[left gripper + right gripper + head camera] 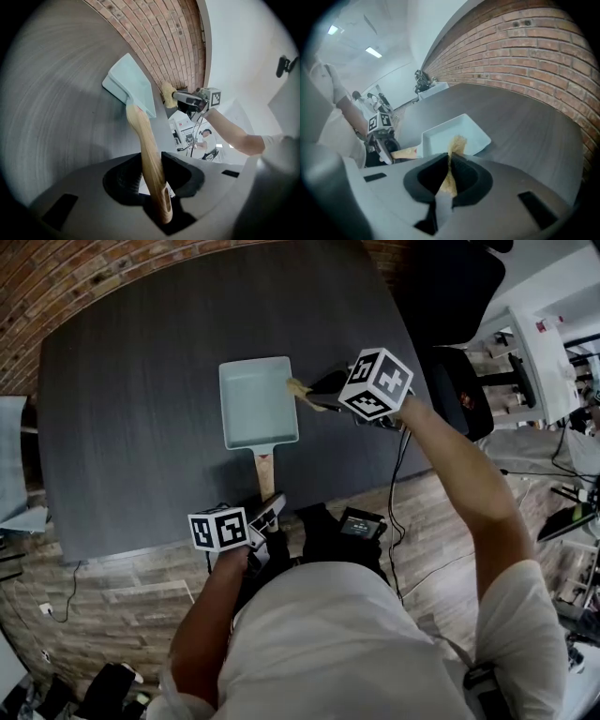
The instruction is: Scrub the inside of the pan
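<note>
Left gripper (pixel 270 510): fingers narrow, clamped on the wooden handle (pixel 265 470) of the pan (pixel 258 404). The pan is pale blue and rectangular, sitting mid-table with the handle pointing back at the person. Right gripper (pixel 319 390): fingers pinched on a yellowish scrub pad (pixel 298 388), with the pad's tip sticking out past them at the pan's right rim. From the right gripper view the pad looks to be over the rim rather than down on the pan floor, but I can't confirm contact. My read is that it's between strokes or just starting one, with the interior not engaged right now. Next move needs the pad dropped inside the walls, pressed onto the base and swept across it, corners included. The left grip should hold firm so the pan doesn't skate. The table (pixel 131 427) is dark grey woodgrain, with nothing on it apart from the pan. There's a brick wall (pixel 56 287) behind, a wood-plank floor (pixel 122 587), black chairs (pixel 459 381) to the right, and a cable (pixel 398 474) hanging off the table edge.
</note>
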